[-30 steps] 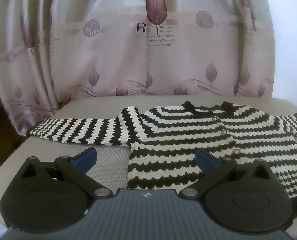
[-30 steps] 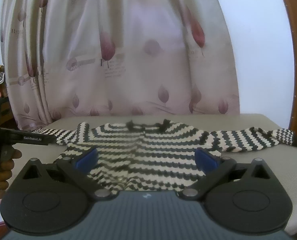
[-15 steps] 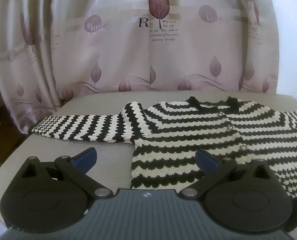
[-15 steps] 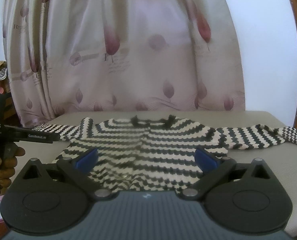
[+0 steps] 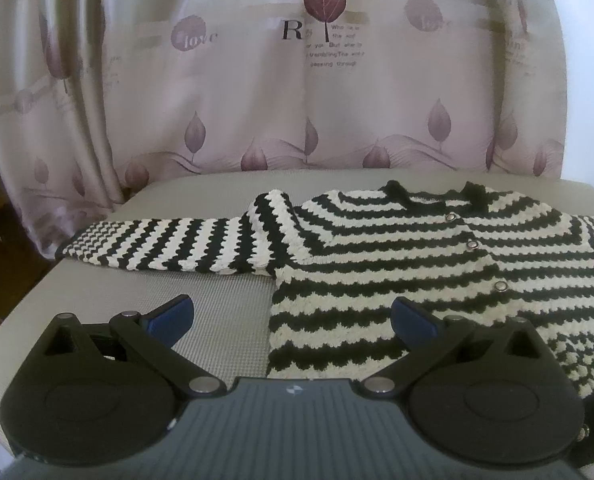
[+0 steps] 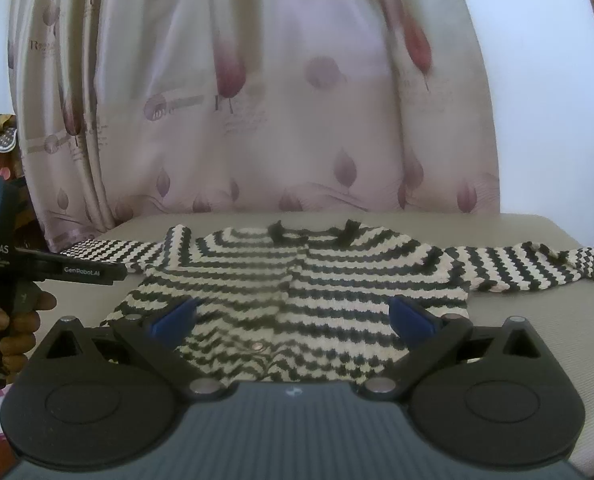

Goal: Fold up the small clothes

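left wrist view: the left gripper [image 5: 293, 316] hovers low over the near edge of the grey table [image 5: 225, 320], its blue-tipped jaws spread wide with nothing between them. the striped cardigan [image 5: 417, 264] lies flat and face up on the table, its snap buttons [image 5: 473, 244] running down the front. its left sleeve [image 5: 169, 250] is stretched straight out to the side, with a raised ridge where it meets the shoulder. the gripper sits beside the hem corner, near the sleeve, likely because that side is its share of the folding. a leaf-printed curtain [image 5: 297, 80] hangs behind.

right wrist view: the right gripper [image 6: 293, 316] is also held low in front of the garment, jaws wide apart and holding nothing. the cardigan [image 6: 309, 280] is spread across the middle of the table [image 6: 537, 320], both sleeves out; the right sleeve [image 6: 537, 268] reaches toward the far right edge. the left gripper [image 6: 77, 272] shows at the frame's left, held by a hand [image 6: 17, 320]. no fold appears made yet; laying the garment open like this suits sleeves-first folding.
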{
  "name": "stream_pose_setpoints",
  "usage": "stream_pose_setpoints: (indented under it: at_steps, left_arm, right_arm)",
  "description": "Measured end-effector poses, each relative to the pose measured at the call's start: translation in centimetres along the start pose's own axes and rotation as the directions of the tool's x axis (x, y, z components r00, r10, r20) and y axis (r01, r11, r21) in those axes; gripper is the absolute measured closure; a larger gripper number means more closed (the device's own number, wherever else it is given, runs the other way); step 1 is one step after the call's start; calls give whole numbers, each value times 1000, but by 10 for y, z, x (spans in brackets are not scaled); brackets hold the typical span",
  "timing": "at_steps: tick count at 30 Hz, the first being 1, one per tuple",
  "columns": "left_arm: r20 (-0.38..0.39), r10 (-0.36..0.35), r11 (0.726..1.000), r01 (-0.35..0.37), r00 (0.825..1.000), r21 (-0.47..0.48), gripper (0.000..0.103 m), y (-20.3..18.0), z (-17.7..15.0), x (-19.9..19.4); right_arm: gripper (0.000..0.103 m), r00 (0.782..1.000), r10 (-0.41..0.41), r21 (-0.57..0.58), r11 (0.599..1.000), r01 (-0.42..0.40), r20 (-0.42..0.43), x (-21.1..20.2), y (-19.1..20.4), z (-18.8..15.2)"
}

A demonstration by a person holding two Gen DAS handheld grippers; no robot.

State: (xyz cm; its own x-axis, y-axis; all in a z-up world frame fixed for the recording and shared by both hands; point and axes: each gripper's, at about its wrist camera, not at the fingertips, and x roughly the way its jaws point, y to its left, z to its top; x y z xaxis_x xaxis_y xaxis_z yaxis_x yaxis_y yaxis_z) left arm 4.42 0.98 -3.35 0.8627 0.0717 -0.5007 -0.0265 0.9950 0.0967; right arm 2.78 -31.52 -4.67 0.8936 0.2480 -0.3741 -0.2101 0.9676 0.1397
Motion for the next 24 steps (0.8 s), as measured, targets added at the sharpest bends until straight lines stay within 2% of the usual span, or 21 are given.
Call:
stream_pose_setpoints:
  at_steps: [5,8,11,13,15,17,19,21,22,24]
  left_arm:
    - [-56,-23,995,17,998,-97,0,39,5,30]
    - [-51,16,983,-25,999,-184,0,80,10,52]
    - [-58,46,960,-60,997,-273,8,132,17,78]
    - [-75,74,932,-96,994,-349,23,172,22,98]
    - [-109,102,893,-139,989,-429,27,213,24,119]
    - [-146,82,843,-147,986,-517,27,253,24,140]
    - [-178,91,780,-182,980,-599,29,288,22,156]
    - [-186,94,736,-194,978,-649,29,316,21,165]
    - [-190,110,716,-210,976,-666,29,327,22,169]
    - [-210,116,701,-230,971,-675,29,343,23,180]
  right_arm:
    - [0,1000,0,-3,1000,0,-16,5,0,-2]
    - [0,1000,1,0,1000,-1,-27,9,-1,-4]
    - [0,999,3,-2,1000,-3,-42,14,-2,-6]
    - [0,999,1,-5,1000,-1,-53,17,-2,-7]
    - [0,998,1,-5,1000,-1,-64,22,-1,-8]
    - [0,997,-1,-7,1000,0,-76,26,-1,-10]
    - [0,996,-6,-12,1000,5,-90,32,0,-11]
    - [0,994,-14,-15,1000,12,-105,37,1,-12]
    - [0,994,-18,-14,1000,16,-112,39,1,-13]
    - [0,992,-24,-13,1000,22,-124,44,1,-14]
